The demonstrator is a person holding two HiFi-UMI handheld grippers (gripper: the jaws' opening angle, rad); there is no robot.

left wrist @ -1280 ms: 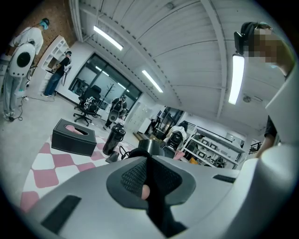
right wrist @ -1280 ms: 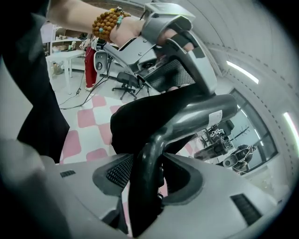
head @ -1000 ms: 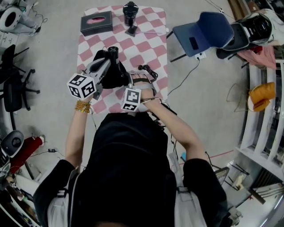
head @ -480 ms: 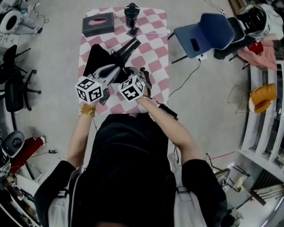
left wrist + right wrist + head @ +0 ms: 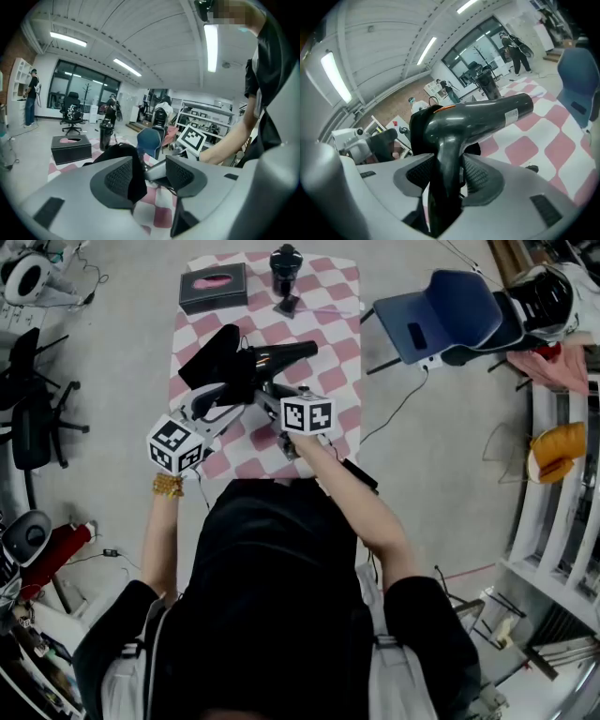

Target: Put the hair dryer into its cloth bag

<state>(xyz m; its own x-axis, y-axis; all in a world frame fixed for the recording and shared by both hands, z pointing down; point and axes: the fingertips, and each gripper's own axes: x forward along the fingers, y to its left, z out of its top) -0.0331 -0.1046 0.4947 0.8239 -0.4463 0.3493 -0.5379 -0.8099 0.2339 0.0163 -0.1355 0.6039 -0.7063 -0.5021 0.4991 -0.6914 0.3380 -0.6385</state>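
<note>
My right gripper [image 5: 450,176] is shut on the handle of the dark grey hair dryer [image 5: 478,117], whose barrel points right over the table. In the head view the hair dryer [image 5: 281,354] hangs just right of the black cloth bag [image 5: 211,357], with the right gripper [image 5: 272,395] below it. My left gripper [image 5: 234,395] reaches toward the bag from the near left. Its jaws have just been opening. A fold of the black bag [image 5: 129,166] still hangs between them against the left pad, clear of the right one, in front of my left gripper [image 5: 150,173].
The table [image 5: 328,343] wears a pink-and-white checked cloth. A black tissue box [image 5: 214,287] and a black cylinder on a stand [image 5: 285,268] sit at its far end. A blue chair [image 5: 441,310] stands to the right, office chairs [image 5: 28,409] to the left.
The right gripper has rolled and the dryer's barrel has swung from up-right to point right. The bag has spread out toward the table's left. The left gripper has drawn back toward me.
</note>
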